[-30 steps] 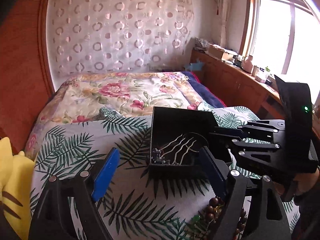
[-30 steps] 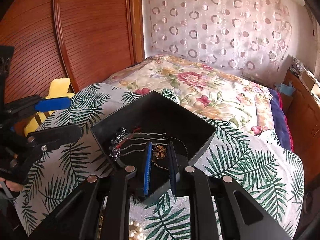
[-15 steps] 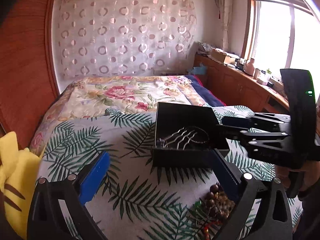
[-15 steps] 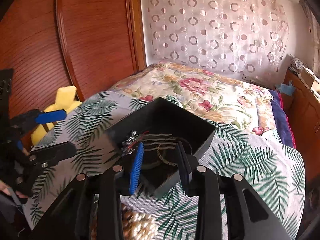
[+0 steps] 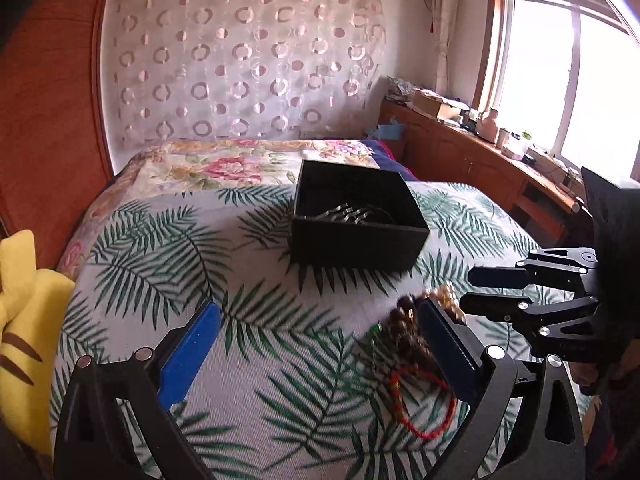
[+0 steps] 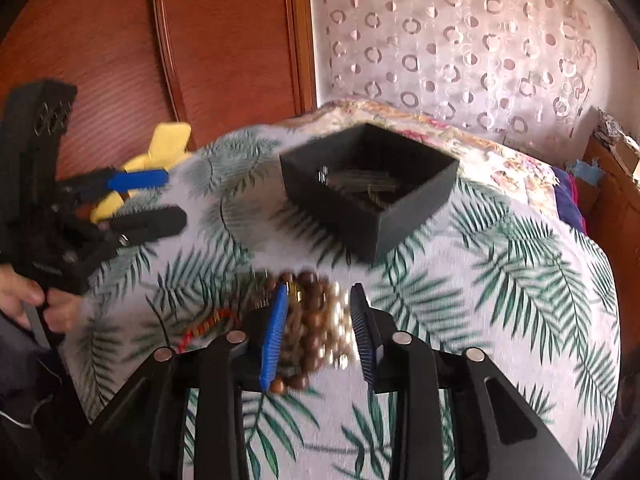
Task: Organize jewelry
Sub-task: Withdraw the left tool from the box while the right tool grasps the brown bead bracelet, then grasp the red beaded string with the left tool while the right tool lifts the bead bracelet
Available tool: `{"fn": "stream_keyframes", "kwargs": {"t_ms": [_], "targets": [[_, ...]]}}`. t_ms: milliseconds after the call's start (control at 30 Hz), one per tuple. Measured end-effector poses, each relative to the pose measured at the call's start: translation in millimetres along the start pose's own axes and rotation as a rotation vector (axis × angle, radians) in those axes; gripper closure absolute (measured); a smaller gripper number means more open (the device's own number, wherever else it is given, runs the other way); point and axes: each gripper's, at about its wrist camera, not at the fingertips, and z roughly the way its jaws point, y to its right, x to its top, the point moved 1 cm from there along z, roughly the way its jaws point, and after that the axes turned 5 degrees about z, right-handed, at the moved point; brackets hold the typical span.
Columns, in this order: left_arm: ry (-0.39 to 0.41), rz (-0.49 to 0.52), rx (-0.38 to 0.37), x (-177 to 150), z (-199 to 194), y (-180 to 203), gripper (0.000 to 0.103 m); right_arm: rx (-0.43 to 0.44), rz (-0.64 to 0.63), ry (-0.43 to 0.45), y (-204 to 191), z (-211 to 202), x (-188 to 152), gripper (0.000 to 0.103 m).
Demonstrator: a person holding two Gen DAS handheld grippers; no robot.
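Note:
A black open box [image 5: 356, 224] sits on the palm-leaf bedspread and holds silver hairpins [image 5: 346, 214]; it also shows in the right wrist view [image 6: 372, 188]. A pile of jewelry lies in front of it: brown wooden beads [image 6: 308, 328], pearl beads [image 6: 340, 332] and a red cord bracelet [image 5: 420, 404]. My right gripper [image 6: 318, 332] is open and hovers over the pile, fingers either side of the beads, empty. My left gripper [image 5: 316, 356] is wide open and empty, above the bedspread left of the pile.
A yellow plush toy [image 5: 20, 320] lies at the bed's left edge by the wooden headboard [image 6: 180, 40]. A floral quilt [image 5: 224, 164] covers the far bed. A wooden cabinet with clutter [image 5: 480, 148] runs under the window at right.
Both grippers have pulled back from the box toward the near side of the bed. The right gripper has opened and now hovers over the bead pile. The box stays put.

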Motion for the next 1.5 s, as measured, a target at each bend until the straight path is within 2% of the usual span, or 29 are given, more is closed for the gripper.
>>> {"fn": "stream_keyframes", "kwargs": {"t_ms": [233,567,600,833,1167,1500], "targets": [[-0.017,-0.008,-0.027,-16.2,-5.8,6.7,0.008,0.002,-0.009,-0.047,-3.3,8.8,-19.2,0.084],[-0.04,-0.028,-0.034,-26.6,-3.5,7.1,0.008,-0.039,-0.038,-0.081,-5.4,25.0,-18.2,0.084],[-0.04,-0.028,-0.033,-27.8,-3.7,7.1,0.008,-0.049,-0.043,-0.07,-6.4,23.7,-17.7,0.088],[-0.052,-0.011,-0.035,-31.9,-2.3,11.1,0.008,0.008,-0.042,0.044,-14.1,-11.1,-2.9,0.088],[-0.077,0.037,-0.077,-37.2,1.3,24.6,0.008,0.034,-0.06,0.191,-20.8,-67.2,19.0,0.088],[-0.145,0.101,-0.15,-44.3,11.9,44.9,0.059,0.03,-0.043,0.226,-15.6,-95.1,17.2,0.088]]}}
